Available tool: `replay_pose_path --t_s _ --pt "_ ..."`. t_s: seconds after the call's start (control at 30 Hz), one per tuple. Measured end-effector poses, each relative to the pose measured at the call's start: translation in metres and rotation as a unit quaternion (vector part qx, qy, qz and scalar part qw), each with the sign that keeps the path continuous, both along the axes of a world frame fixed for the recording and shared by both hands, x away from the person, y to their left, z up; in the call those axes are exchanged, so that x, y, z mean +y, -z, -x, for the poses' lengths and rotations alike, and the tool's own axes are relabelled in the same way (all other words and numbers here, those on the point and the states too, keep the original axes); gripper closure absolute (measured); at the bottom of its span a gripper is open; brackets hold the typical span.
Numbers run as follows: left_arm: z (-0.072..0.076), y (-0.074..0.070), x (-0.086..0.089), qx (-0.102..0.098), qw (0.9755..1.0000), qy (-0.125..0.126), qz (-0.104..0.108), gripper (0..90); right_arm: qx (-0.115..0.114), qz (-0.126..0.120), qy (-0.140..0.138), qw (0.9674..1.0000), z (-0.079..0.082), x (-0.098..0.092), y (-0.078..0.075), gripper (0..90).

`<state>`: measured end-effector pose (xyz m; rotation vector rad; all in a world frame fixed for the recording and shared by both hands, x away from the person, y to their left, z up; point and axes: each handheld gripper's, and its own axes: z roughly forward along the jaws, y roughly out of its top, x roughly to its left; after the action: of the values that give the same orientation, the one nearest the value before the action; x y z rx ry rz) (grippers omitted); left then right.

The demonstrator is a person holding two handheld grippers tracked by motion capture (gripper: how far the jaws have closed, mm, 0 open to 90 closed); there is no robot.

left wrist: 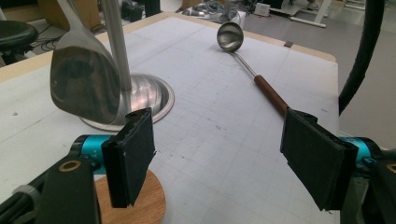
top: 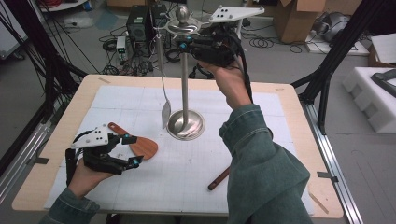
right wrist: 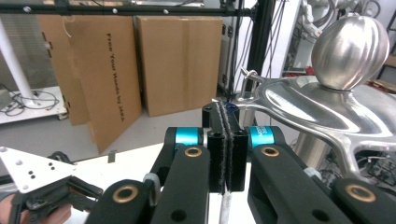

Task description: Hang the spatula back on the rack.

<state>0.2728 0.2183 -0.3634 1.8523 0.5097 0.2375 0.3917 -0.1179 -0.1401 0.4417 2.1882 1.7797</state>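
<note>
So this looks like a hang-the-utensils-on-the-stand job, and it's partway through. The right tool (top: 183, 45) is up at the top of the steel stand (top: 185, 88), jaws pinched tight on the thin metal handle of the metal spatula (top: 165, 113) (in the right gripper view you can see the pads squeezed together with that handle running down out of them). The spatula's blade dangles just above the stand's round base, so I'd say it's either right on a hook or about to be; I can't tell from these shots whether the hook has actually caught it.

Down on the counter (top: 60, 140), the left tool (top: 132, 150) is low with its jaws spread wide and holding nothing, sitting right over the wooden spatula (top: 140, 145), which lies flat near the front left corner. The pads aren't pressing on it.

Still to go, by my read: let go of the metal spatula once it's seated, then pick up the wooden one, and then the ladle (left wrist: 230, 36), which lies on the counter on the other side of the stand from the wooden spatula, untouched.
</note>
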Motion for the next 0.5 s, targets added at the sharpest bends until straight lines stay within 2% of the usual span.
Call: replay_pose_path --t_s 0.1,0.17,0.5 --pt "0.0 0.0 0.002 0.001 1.0 -0.004 0.002 26.5 0.002 -0.012 -0.004 0.9999 0.003 -0.006 0.003 88.0" --pt "0.0 0.0 0.002 0.001 1.0 -0.004 0.003 26.5 0.005 -0.016 -0.002 0.9999 0.006 -0.009 0.006 80.2" --pt "-0.002 0.001 0.002 0.001 1.0 -0.006 -0.002 26.5 0.032 -0.011 0.016 0.9993 0.017 -0.029 0.033 61.5"
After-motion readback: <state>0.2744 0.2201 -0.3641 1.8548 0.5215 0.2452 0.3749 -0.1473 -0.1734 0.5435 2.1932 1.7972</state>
